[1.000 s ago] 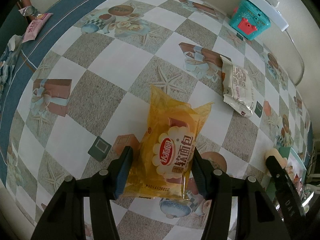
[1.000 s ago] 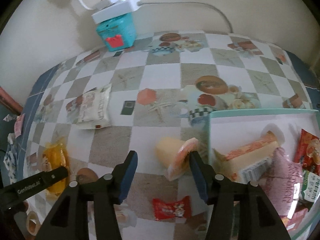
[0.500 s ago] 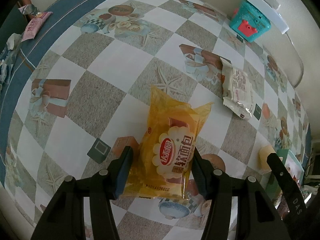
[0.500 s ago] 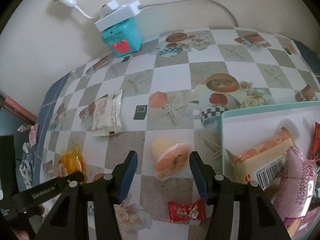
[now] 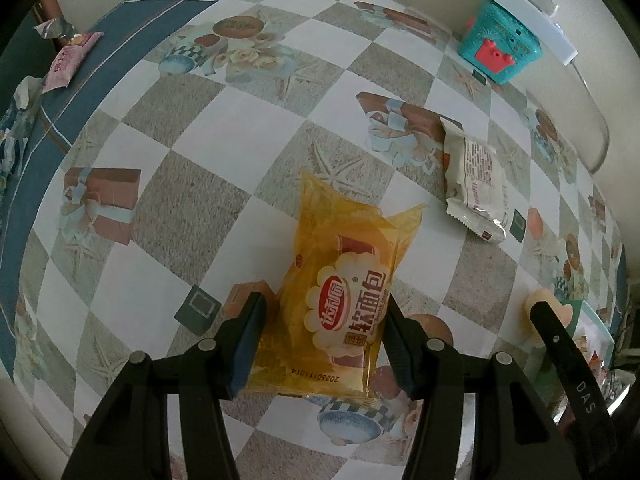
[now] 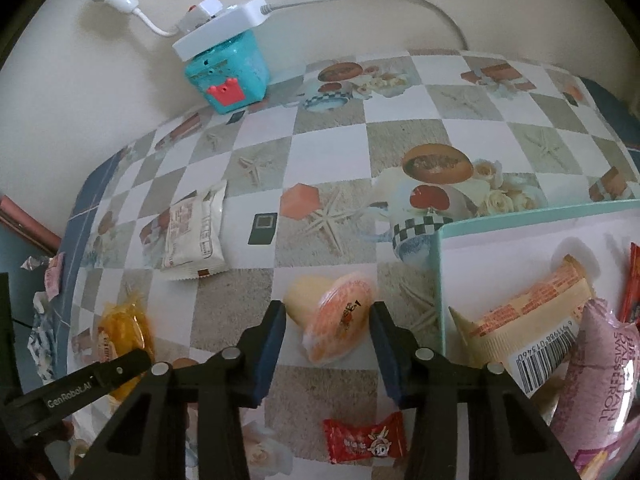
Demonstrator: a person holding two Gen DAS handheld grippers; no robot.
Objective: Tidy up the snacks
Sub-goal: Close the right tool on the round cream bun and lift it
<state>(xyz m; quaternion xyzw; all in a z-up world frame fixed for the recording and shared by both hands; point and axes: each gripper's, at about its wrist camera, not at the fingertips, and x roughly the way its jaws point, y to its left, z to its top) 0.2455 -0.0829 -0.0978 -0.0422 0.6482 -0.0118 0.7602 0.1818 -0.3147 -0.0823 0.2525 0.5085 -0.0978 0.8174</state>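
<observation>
A yellow soft-bread packet point(image 5: 340, 312) lies on the checked tablecloth between the open fingers of my left gripper point(image 5: 324, 320); the fingers stand either side of it, not squeezing. It shows in the right wrist view point(image 6: 124, 332) too. My right gripper point(image 6: 328, 328) is open around a jelly cup with an orange lid point(image 6: 332, 320), lying on its side. To its right a teal-rimmed tray point(image 6: 440, 280) holds a wafer pack point(image 6: 528, 320), a pink swiss-roll packet point(image 6: 600, 384) and a red packet at the edge.
A white biscuit packet point(image 5: 472, 184) point(image 6: 194, 232) lies further back. A small red candy point(image 6: 364, 442) lies near the right gripper. A teal box point(image 6: 228, 76) with a white power strip on top stands by the wall. Wrappers lie at the table's left edge point(image 5: 68, 56).
The right gripper has moved forward and down so the jelly cup now sits between its fingers. The left gripper has barely moved around the yellow packet.
</observation>
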